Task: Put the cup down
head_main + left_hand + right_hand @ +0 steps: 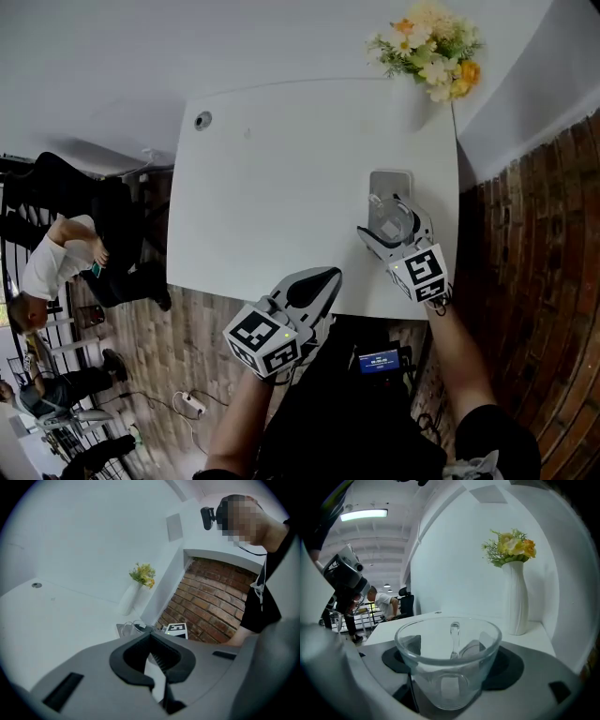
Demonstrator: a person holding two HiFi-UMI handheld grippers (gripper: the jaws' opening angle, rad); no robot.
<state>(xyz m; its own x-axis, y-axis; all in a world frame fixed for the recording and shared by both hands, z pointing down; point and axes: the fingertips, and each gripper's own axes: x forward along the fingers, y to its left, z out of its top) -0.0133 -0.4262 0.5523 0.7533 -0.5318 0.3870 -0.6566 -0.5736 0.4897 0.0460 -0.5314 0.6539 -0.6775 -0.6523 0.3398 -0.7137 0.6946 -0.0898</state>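
A clear glass cup with a handle is held upright between the jaws of my right gripper, near the table's right front corner. It sits at the near edge of a small grey square pad; I cannot tell whether the cup touches the surface. In the right gripper view the cup fills the space between the jaws and holds nothing. My left gripper hovers at the table's front edge, shut on nothing. From the left gripper view the cup shows just beyond the jaws.
The white table has a round grommet at its far left. A white vase with yellow flowers stands in the far right corner by a brick wall. People are on the floor to the left.
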